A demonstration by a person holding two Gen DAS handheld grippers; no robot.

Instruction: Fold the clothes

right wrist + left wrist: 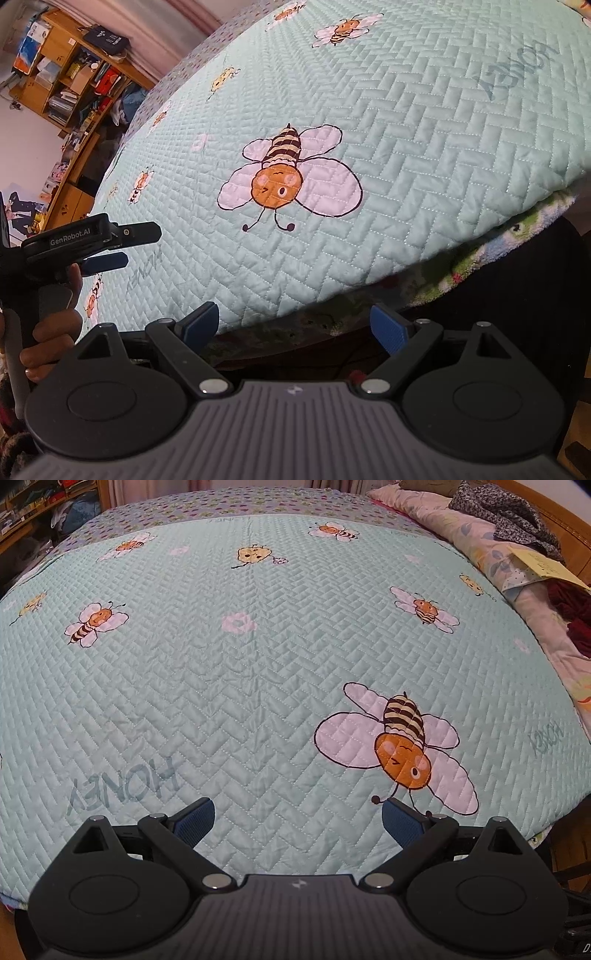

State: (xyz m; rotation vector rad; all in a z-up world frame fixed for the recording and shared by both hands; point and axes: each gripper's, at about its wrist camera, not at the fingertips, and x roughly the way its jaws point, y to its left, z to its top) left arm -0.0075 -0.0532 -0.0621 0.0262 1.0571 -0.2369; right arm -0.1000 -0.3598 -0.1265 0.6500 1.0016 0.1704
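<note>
My left gripper point(298, 821) hangs open over the near edge of a mint quilted bedspread point(236, 686) printed with bees; nothing lies between its blue pads. A dark speckled garment point(506, 515) is heaped at the far right on a pink pillow or duvet point(480, 557). A dark red garment point(576, 616) lies further along that right side. My right gripper point(295, 328) is open and empty, held below the bed's near edge. In the right wrist view the left gripper point(125, 245) shows at the left, held by a hand point(51, 328).
A yellow paper point(546, 566) rests on the duvet at the right. Wooden shelves point(70, 74) packed with books and boxes stand past the bed's far side. The wooden headboard point(561, 513) runs along the right. A floral sheet point(491, 243) shows under the bedspread edge.
</note>
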